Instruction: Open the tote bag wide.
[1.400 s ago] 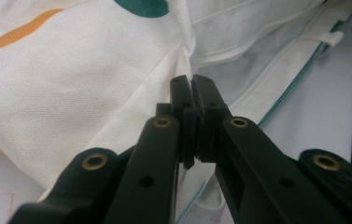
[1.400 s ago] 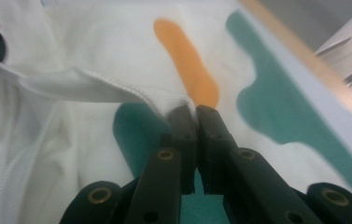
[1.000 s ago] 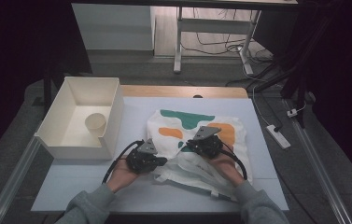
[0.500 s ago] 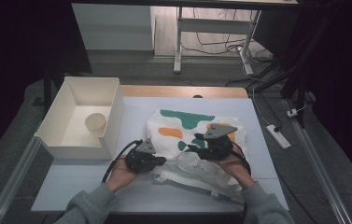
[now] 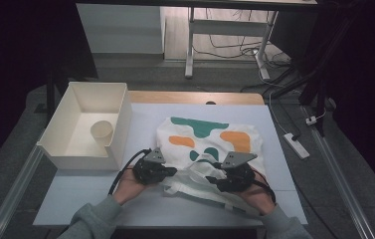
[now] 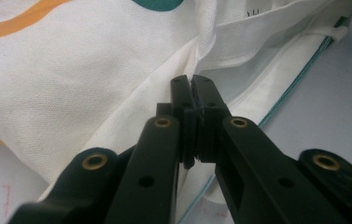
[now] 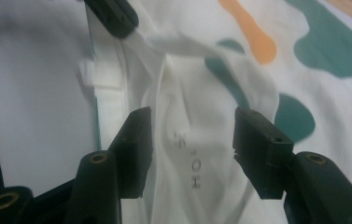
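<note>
The white cloth [image 5: 210,149] is pinched by the shut left tongs [image 6: 193,98], while the right tongs [image 7: 190,135], just opened, have released it for regripping.

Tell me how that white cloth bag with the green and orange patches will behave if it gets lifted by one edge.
The bag is probably floppy: it lies creased and bunched near the tongs, so it should sag and unfold rather than hold shape. It looks like thin woven cloth, so likely light. The left tongs are shut on a fold of it; the weave looks coarse enough not to slip easily.
</note>
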`<state>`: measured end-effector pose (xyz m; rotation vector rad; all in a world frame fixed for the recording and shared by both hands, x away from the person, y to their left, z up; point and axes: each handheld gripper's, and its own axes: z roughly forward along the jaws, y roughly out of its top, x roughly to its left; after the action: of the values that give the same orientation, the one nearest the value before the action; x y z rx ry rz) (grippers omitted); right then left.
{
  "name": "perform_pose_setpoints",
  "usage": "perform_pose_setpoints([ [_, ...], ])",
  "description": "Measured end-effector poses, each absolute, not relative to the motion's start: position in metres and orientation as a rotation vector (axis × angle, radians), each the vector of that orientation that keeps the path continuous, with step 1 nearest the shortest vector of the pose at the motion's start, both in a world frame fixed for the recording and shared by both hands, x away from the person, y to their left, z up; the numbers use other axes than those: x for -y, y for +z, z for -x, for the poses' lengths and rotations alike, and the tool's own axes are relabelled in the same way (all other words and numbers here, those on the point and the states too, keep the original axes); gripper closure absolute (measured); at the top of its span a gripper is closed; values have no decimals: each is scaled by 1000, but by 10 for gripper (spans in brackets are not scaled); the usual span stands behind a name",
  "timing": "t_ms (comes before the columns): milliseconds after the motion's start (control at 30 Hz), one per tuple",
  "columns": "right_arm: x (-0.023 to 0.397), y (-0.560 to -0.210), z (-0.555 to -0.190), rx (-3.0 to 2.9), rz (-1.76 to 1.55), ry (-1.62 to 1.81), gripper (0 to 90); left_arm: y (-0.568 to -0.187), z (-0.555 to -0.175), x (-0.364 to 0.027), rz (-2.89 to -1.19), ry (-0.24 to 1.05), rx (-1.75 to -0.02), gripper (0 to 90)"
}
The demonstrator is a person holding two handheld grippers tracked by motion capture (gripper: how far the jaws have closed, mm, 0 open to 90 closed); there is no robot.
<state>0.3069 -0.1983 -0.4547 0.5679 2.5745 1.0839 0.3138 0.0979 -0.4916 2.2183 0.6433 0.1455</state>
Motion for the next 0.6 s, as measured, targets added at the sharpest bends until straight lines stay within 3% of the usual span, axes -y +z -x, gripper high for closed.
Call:
perform_pose_setpoints([
  [600,250,-453,-272,-2482,-675,1027,477,-492,-315,-99,-2217,135,-644,875],
])
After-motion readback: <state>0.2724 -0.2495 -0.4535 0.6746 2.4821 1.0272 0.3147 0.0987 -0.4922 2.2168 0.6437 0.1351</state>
